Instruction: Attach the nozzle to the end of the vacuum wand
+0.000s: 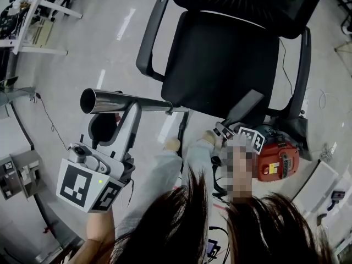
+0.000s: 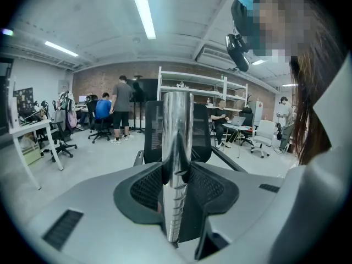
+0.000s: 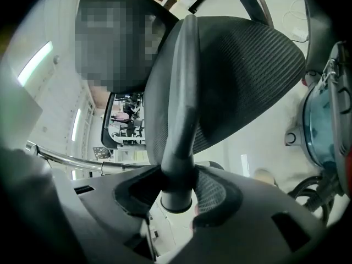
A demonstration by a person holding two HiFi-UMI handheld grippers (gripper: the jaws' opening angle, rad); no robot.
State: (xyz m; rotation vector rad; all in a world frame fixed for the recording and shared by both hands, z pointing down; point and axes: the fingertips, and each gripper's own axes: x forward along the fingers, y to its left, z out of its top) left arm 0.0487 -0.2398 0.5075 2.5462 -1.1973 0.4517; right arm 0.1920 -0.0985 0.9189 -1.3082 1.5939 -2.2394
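Chrome wand, clamped in the left hand-held gripper, juts left of the chair. The right hand-held gripper pinches the grey nozzle at the chair's front edge — well apart. A tilted mating could jam, twisting the nozzle loose.

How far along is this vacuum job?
Done: both parts are picked up. In hand: the left gripper is shut on the metal wand, the right gripper on the grey nozzle. To do: the wand's open end is bare, so nozzle and wand must yet be joined.
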